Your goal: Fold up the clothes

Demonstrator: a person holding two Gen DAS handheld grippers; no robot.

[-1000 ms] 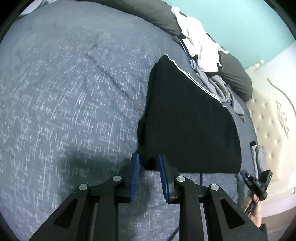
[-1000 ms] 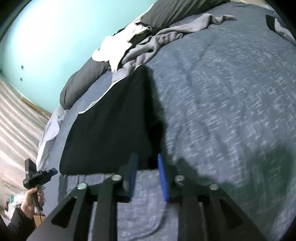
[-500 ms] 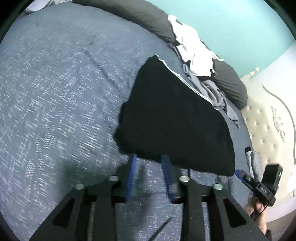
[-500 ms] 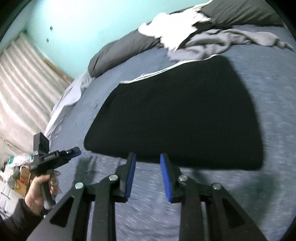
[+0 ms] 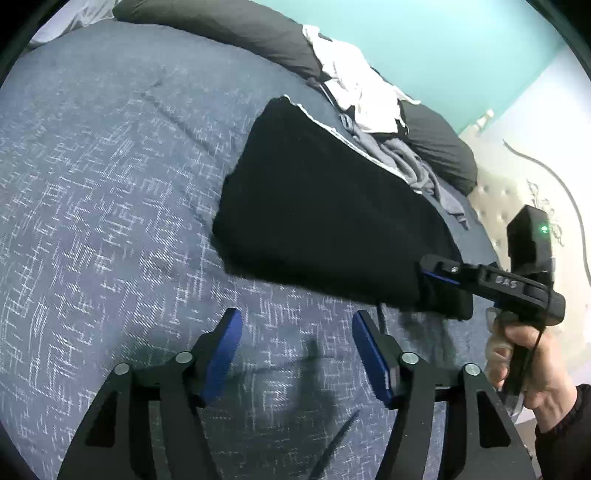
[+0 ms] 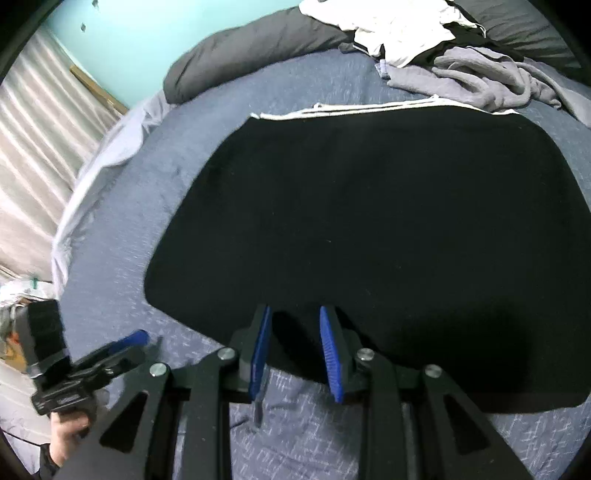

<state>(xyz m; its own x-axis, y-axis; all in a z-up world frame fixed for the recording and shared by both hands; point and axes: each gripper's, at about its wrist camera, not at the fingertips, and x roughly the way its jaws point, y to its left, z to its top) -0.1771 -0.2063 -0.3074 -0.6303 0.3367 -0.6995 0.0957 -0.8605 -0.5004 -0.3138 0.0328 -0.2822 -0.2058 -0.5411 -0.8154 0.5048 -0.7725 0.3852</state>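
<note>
A black folded garment (image 5: pixel 325 210) with a white trim along its far edge lies flat on the blue bedspread (image 5: pixel 103 192); it fills the right wrist view (image 6: pixel 388 221). My left gripper (image 5: pixel 293 325) is open and empty, hovering over the bedspread just short of the garment's near edge. My right gripper (image 6: pixel 295 317) is open, its blue pads (image 6: pixel 260 347) over the garment's near edge, holding nothing. In the left wrist view the right gripper (image 5: pixel 443 273) shows at the garment's right corner, in a hand.
A pile of white and grey clothes (image 5: pixel 369 107) and dark pillows (image 5: pixel 229 26) lie at the far side of the bed. A tufted headboard (image 5: pixel 506 206) stands at right. Curtains (image 6: pixel 33 129) hang beyond the bed's left edge.
Both grippers have let go of the black garment and opened. The garment now lies flat. The left gripper has pulled back; the right has swung round to face the garment's long edge.
</note>
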